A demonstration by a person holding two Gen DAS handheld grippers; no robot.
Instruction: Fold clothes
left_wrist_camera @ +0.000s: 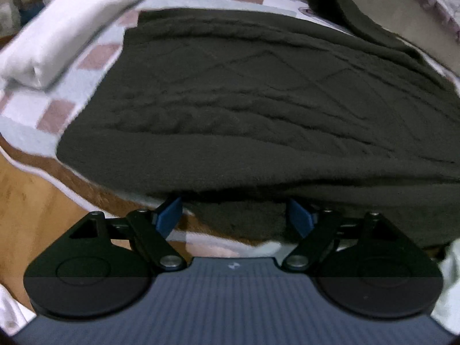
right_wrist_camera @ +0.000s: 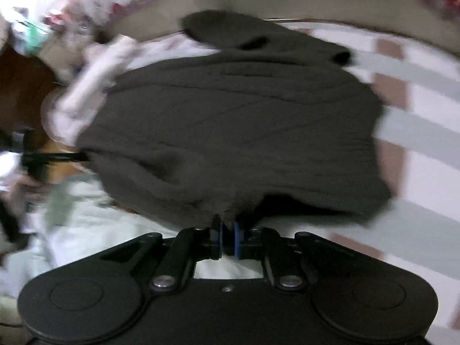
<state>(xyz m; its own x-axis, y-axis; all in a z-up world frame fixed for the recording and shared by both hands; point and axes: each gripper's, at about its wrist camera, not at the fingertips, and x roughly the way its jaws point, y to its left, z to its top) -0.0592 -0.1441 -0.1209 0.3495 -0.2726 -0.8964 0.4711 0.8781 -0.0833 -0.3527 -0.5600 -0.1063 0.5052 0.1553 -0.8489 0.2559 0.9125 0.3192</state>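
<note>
Dark knit sweater [left_wrist_camera: 258,100] lies flat on checked bed [left_wrist_camera: 57,112], near hem overhanging edge. Thick, soft, floppy; prob. light. Right gripper [right_wrist_camera: 228,237] clenched on hem, view blurred. Left gripper [left_wrist_camera: 235,215] fingers spread either side of hem, not pinching. Take hem corners.

L-wrist: close, steep down | R-wrist: same | shared: dark sweater [left_wrist_camera: 258,109] on checked bedsheet [left_wrist_camera: 95,57]

You are in a home bedroom: a bed [left_wrist_camera: 100,54] spread with a checked sheet [right_wrist_camera: 417,132], white folded linen [left_wrist_camera: 66,31] at its edge, wooden floor [left_wrist_camera: 31,201] below.
</note>
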